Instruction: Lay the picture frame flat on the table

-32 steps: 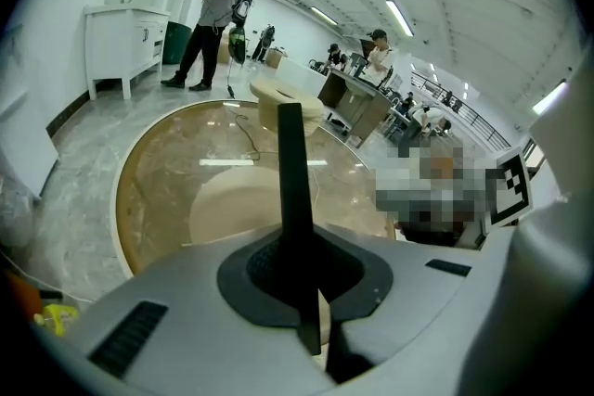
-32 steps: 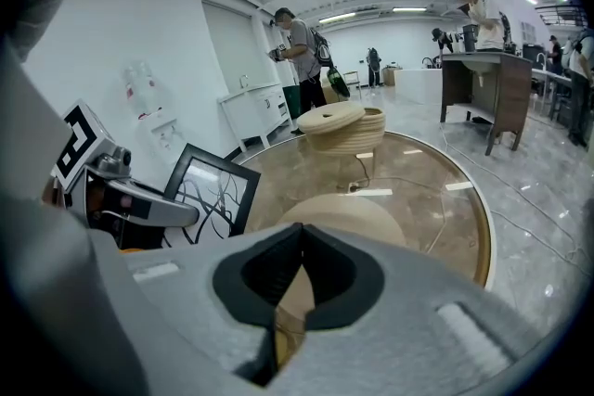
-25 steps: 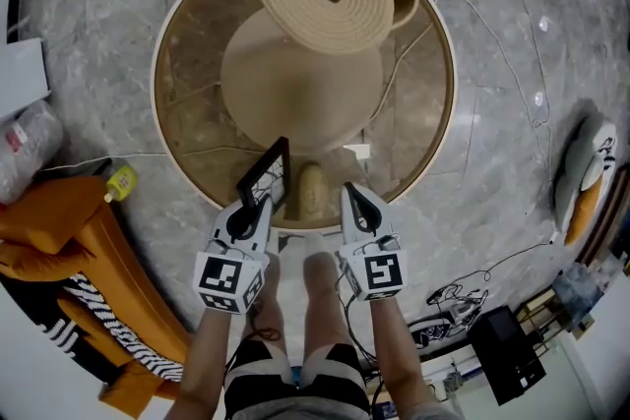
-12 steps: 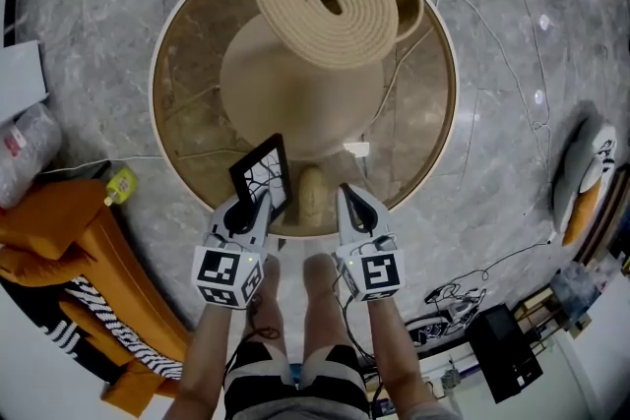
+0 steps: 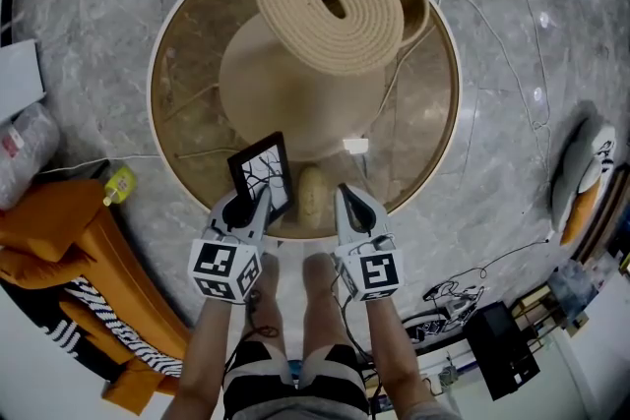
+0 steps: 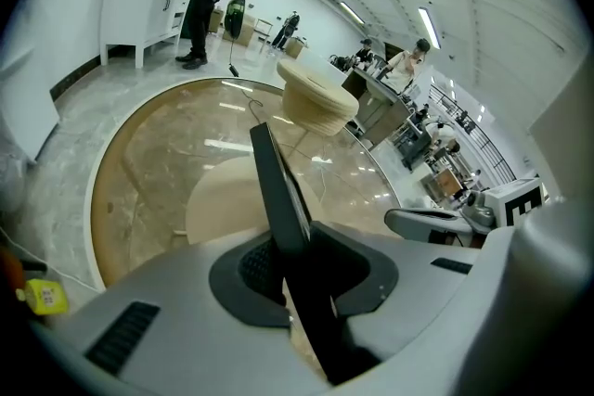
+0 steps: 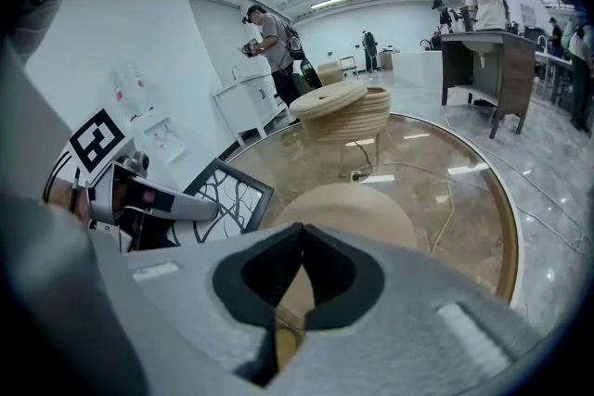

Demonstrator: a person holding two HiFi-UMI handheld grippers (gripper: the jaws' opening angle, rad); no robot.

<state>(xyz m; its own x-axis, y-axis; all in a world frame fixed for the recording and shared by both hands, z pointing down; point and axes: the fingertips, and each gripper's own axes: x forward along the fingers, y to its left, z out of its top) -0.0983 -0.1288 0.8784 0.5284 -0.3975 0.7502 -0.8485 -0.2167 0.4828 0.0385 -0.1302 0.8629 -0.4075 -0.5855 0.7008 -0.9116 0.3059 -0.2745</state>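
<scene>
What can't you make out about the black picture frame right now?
Black picture frame, bottom edge: in the head view the left gripper, jaws opening with the frame between them, covers it, so contact with the round glass table is unclear.
Frame's picture: left gripper view shows it edge-on.

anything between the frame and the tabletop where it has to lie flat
Nothing visible. The picture frame sits tilted between the left tongs, which are opening, over bare glass near the table edge. Only a beige oblong thing shows just beside it.
</scene>
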